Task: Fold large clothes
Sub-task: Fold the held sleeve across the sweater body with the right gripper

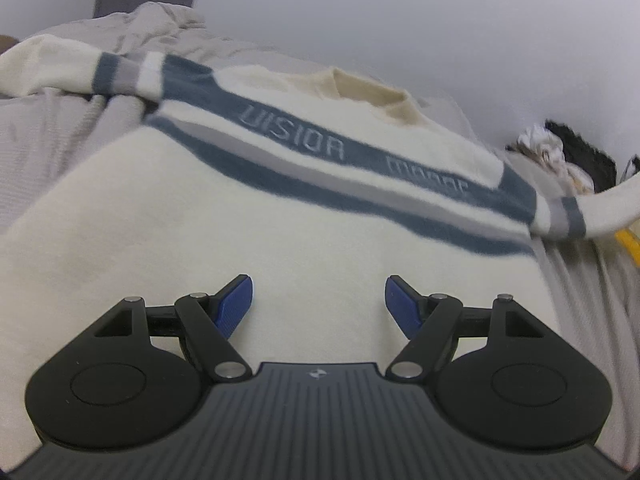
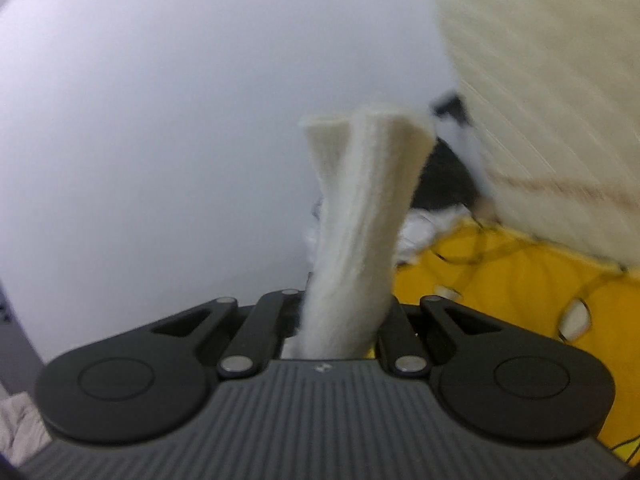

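The cream sweater (image 1: pixel 248 216) lies flat on the bed (image 1: pixel 44 148), chest stripe up, collar toward the wall. My left gripper (image 1: pixel 319 302) hangs over its lower body, fingers (image 1: pixel 236 306) spread and empty. My right gripper (image 2: pixel 340 320) has its fingers pressed together on a sleeve cuff (image 2: pixel 360 208), which stands up from them. The knit looks soft, thick and limp; I judge it will sag and stretch, so cuffs, hem and shoulder seams are the places to pinch.

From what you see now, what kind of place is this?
Probably a bedroom at home: a cream sweater lies spread on rumpled grey bedding against a plain white wall, with more clothes piled nearby.
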Motion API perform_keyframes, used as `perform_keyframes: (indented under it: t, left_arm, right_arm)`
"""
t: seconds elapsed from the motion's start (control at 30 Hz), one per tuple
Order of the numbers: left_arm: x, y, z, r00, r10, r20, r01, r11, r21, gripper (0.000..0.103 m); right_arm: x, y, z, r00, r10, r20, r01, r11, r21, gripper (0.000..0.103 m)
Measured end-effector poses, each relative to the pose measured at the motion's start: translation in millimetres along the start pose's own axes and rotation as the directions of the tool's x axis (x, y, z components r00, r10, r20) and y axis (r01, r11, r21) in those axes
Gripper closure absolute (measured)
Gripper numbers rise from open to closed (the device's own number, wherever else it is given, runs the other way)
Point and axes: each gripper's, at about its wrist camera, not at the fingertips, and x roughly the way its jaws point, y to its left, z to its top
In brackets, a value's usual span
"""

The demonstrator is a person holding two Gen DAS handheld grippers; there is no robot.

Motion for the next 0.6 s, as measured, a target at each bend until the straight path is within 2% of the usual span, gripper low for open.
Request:
perform_keyframes:
  t: [0.13,0.27,0.4,0.6]
  left_arm:
    - [-21,11,14,0.998,0.001,0.057,-0.001,1.0,0.0,0.025]
    - [-46,32,30,0.993,0.001,0.114,0.003,0.999,-0.04,0.025]
    - [-68,59,43,0.987,-0.015,0.159,0.032,0.993,-0.11,0.026]
    - [-92,96,51,0.98,-0.015,0.196,0.052,0.982,-0.183,0.025]
  right_arm:
    - [-31,67,10,0.995,0.089,0.04,-0.083,0.988,-0.127,0.093]
    - [-67,136,7,0.978,0.203,0.053,-0.185,0.953,-0.242,0.093]
    - [-111,197,-12,0.934,0.351,0.065,-0.316,0.898,-0.307,0.093]
    - [-157,275,-76,0.868,0.496,-0.033,-0.467,0.792,-0.394,0.092]
